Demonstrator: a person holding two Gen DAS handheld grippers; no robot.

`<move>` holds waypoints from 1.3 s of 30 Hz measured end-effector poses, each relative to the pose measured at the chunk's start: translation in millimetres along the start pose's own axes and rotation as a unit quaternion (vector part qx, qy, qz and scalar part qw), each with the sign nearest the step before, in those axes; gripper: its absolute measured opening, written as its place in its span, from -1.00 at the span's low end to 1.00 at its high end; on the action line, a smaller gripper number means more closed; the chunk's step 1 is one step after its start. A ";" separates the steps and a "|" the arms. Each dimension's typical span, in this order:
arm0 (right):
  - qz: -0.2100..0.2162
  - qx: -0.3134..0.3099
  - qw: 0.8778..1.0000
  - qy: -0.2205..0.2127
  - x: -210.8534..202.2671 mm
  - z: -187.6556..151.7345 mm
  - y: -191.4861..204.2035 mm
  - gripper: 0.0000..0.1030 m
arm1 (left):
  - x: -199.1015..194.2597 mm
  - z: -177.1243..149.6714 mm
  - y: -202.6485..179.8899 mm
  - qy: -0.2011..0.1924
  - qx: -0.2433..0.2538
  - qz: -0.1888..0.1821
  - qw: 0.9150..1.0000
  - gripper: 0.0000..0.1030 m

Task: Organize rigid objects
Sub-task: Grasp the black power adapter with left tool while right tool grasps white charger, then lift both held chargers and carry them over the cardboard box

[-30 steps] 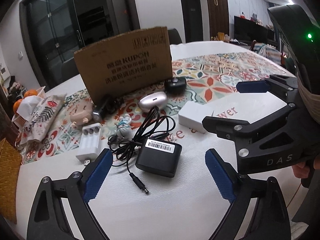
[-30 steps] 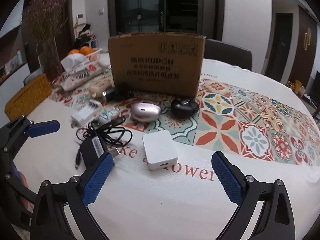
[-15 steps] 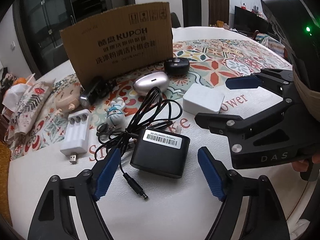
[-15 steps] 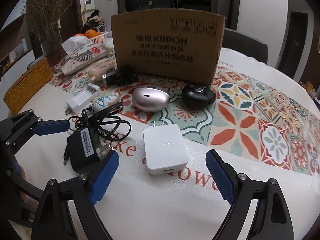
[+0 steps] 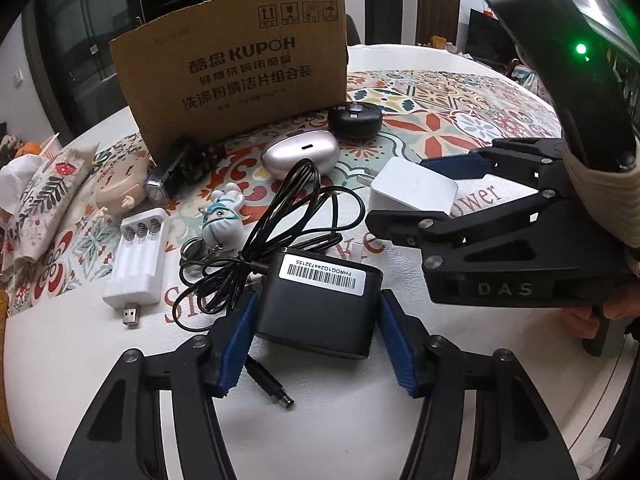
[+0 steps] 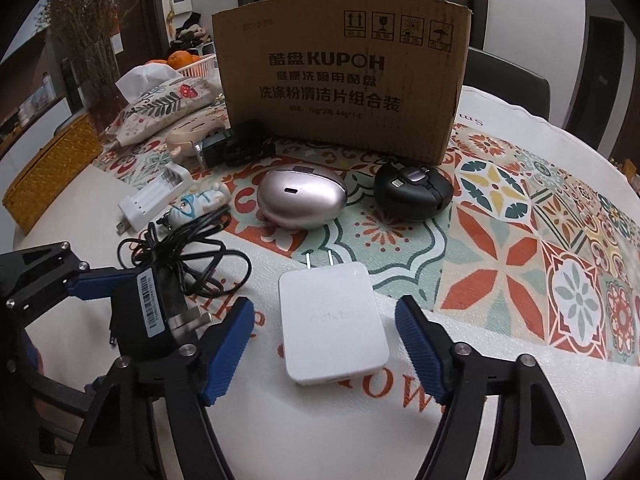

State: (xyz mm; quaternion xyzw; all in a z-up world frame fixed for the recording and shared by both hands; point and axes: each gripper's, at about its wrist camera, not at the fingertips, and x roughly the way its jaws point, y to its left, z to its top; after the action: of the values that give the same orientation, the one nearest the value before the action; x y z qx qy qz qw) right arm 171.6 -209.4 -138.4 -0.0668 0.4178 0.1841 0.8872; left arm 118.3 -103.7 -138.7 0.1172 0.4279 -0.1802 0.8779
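My left gripper [image 5: 316, 340] straddles a black power adapter [image 5: 320, 304] with a barcode label and a tangled black cable [image 5: 280, 220]; the blue pads sit close on both sides, the left one touching. My right gripper [image 6: 324, 336] is open around a white plug charger [image 6: 332, 320], with gaps on both sides. Both chargers lie on the table. The adapter also shows in the right wrist view [image 6: 148, 312]. Behind them stands a brown cardboard box [image 6: 340, 80].
A silver oval case [image 6: 300, 196], a black round cable reel [image 6: 414, 190], a white battery charger [image 5: 136, 256], a small figurine [image 5: 222, 220], a black gadget [image 6: 236, 146] and a floral tissue pouch [image 6: 160, 108] lie near the box. A yellow basket [image 6: 52, 168] stands at the far left.
Both grippers have moved forward and down. The left jaws have narrowed around the black adapter. The right jaws have come around the white charger.
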 end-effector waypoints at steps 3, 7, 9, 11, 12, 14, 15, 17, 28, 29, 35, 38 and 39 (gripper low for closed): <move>0.000 -0.001 1.000 0.007 2.9 0.0 1.2 0.09 | 0.1 0.2 2.0 -0.002 -0.004 -0.003 1.000 0.14; -0.005 0.003 1.000 0.006 0.8 -0.9 1.1 -0.10 | -2.4 -0.1 3.5 -0.010 -0.007 -0.009 1.000 0.09; -0.004 0.007 1.000 0.007 -1.5 -3.0 1.6 -0.10 | -6.0 -0.2 3.7 -0.021 -0.007 -0.006 1.000 0.09; -0.004 0.015 1.000 0.006 -4.3 -5.4 1.8 -0.11 | -10.0 -0.3 4.2 -0.029 -0.007 -0.006 1.000 0.08; -0.004 0.017 1.000 0.006 -5.3 -6.2 2.1 -0.11 | -11.5 -0.4 4.0 -0.033 -0.007 -0.007 0.999 0.07; -0.006 0.022 1.000 0.002 -9.6 -7.9 3.0 -0.11 | -15.2 -0.5 4.2 -0.041 -0.006 -0.007 0.999 0.07; -0.009 0.024 1.000 -0.001 -12.6 -8.3 4.0 -0.11 | -17.8 -0.6 4.2 -0.048 -0.006 -0.006 0.999 0.06; -0.013 0.027 1.000 -0.004 -16.2 -8.2 4.3 -0.11 | -22.9 0.1 4.2 -0.059 -0.005 -0.004 0.998 0.05; -0.022 0.048 0.998 -0.024 -36.3 -7.0 10.3 -0.11 | -44.3 1.9 8.5 -0.104 -0.007 0.003 0.995 0.05; -0.023 0.050 0.998 -0.027 -38.4 -5.9 10.8 -0.11 | -46.3 2.6 9.8 -0.109 -0.008 0.006 0.994 0.05; -0.035 0.054 0.997 -0.050 -52.1 2.8 14.8 -0.11 | -58.2 12.4 21.5 -0.136 -0.021 0.014 0.990 0.05; -0.039 0.060 0.995 -0.067 -60.4 10.8 17.2 -0.11 | -64.7 18.8 28.1 -0.150 -0.027 0.018 0.988 0.05; -0.040 0.062 0.995 -0.072 -62.4 13.1 18.4 -0.11 | -67.2 20.9 30.6 -0.155 -0.030 0.019 0.987 0.05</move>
State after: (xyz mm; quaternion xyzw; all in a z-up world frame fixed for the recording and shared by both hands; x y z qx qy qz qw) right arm 137.6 -205.7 -81.6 -0.0146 0.3604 0.1268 0.9240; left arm 107.7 -69.0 -71.1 0.0700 0.2894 -0.1663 0.9401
